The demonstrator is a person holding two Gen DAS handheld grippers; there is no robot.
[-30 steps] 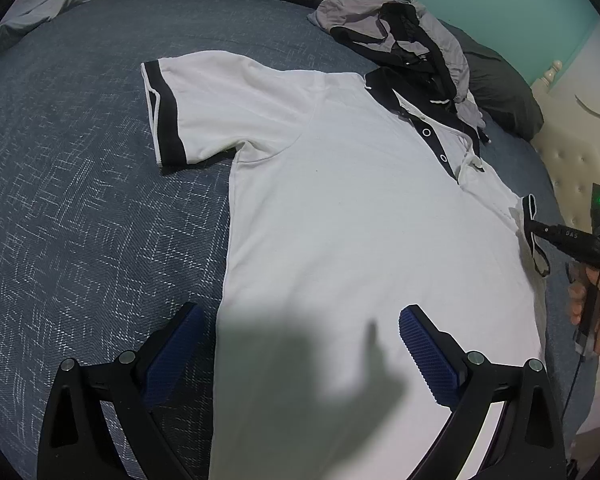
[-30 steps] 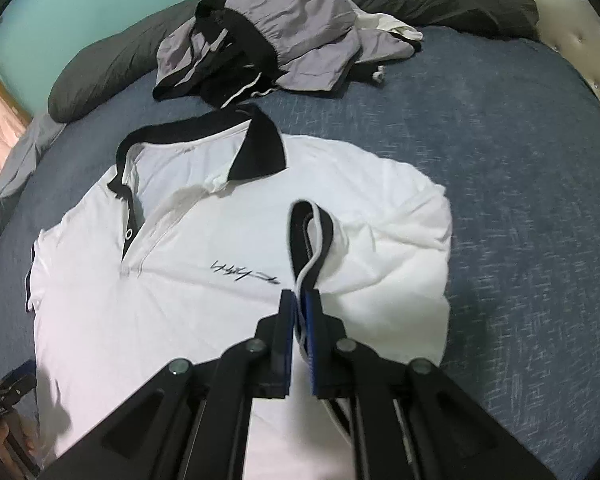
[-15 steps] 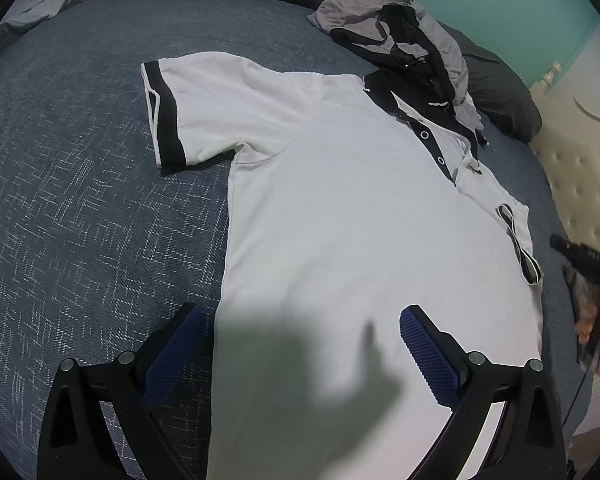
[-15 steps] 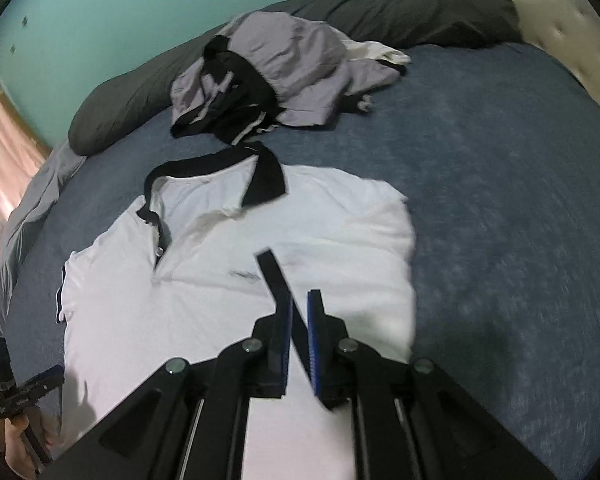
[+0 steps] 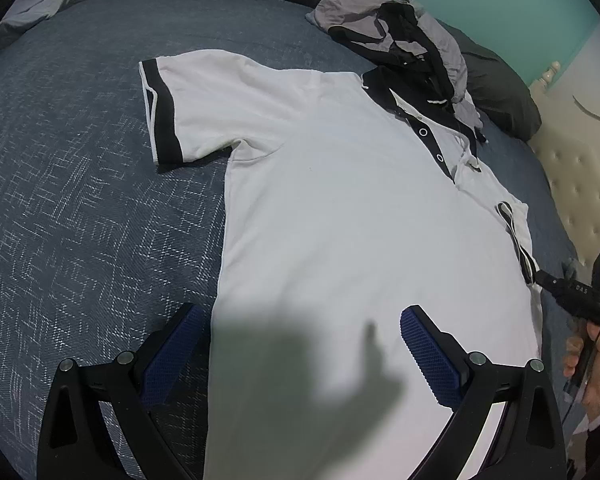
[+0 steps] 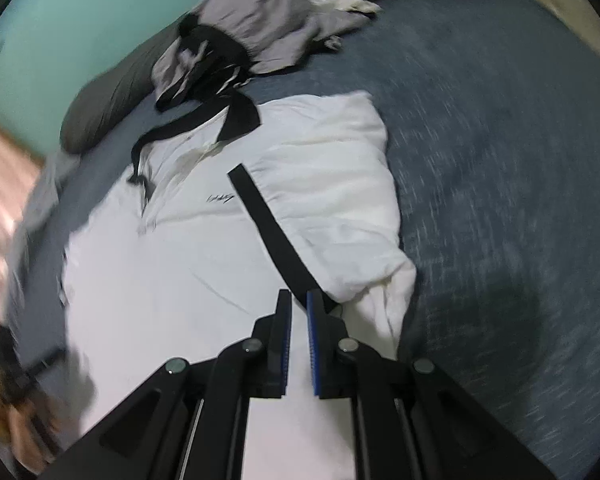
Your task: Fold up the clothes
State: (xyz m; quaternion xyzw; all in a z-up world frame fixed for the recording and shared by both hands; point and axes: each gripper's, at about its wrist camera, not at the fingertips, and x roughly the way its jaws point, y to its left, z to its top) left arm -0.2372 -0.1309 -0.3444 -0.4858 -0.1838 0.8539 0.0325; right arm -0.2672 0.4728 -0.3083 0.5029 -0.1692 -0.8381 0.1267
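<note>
A blue-grey bedspread (image 5: 80, 200) covers the bed under a teal wall (image 5: 520, 8). The left gripper (image 5: 300, 344) hovers wide open above the hem of the white polo shirt (image 5: 340, 220), which lies flat, collar toward the pillows. The right gripper (image 6: 298, 312) pinches its folded-in sleeve cuff (image 6: 272, 232)

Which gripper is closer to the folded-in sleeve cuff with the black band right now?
Right. The right gripper has its nearly closed jaws at the end of the folded sleeve cuff. The left gripper hangs open over the polo shirt's lower body, well away.
</note>
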